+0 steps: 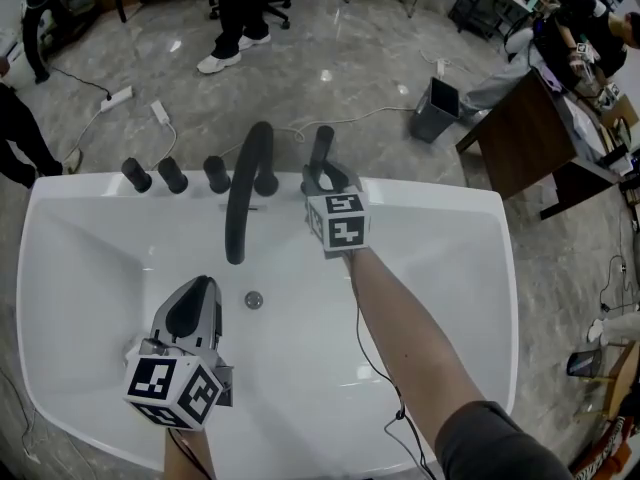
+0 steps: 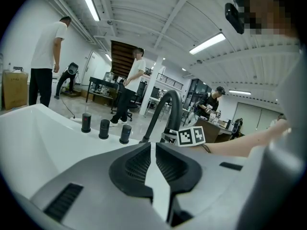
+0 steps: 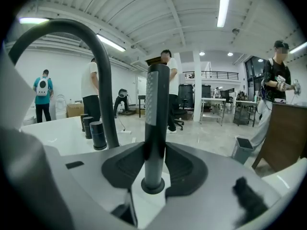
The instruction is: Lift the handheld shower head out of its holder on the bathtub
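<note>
Right gripper view: upright shower head [image 3: 156, 109] between both fingers [image 3: 188, 169], touching each.

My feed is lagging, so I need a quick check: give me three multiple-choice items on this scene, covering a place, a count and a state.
1. In the head view, where does the handheld shower head stand?
A) upright on the bathtub rim, right of the curved spout
B) lying in the basin
C) left of all the knobs

2. How many black knobs stand left of the spout?
A) one
B) three
C) five

3. The right gripper has its jaws:
A) wide apart, empty
B) closed on the shower head
C) closed on the spout

Answers: 1 A, it rises from the rim beside the spout. 2 B, three stand in a row. 3 B, both pads meet its stem.
</note>
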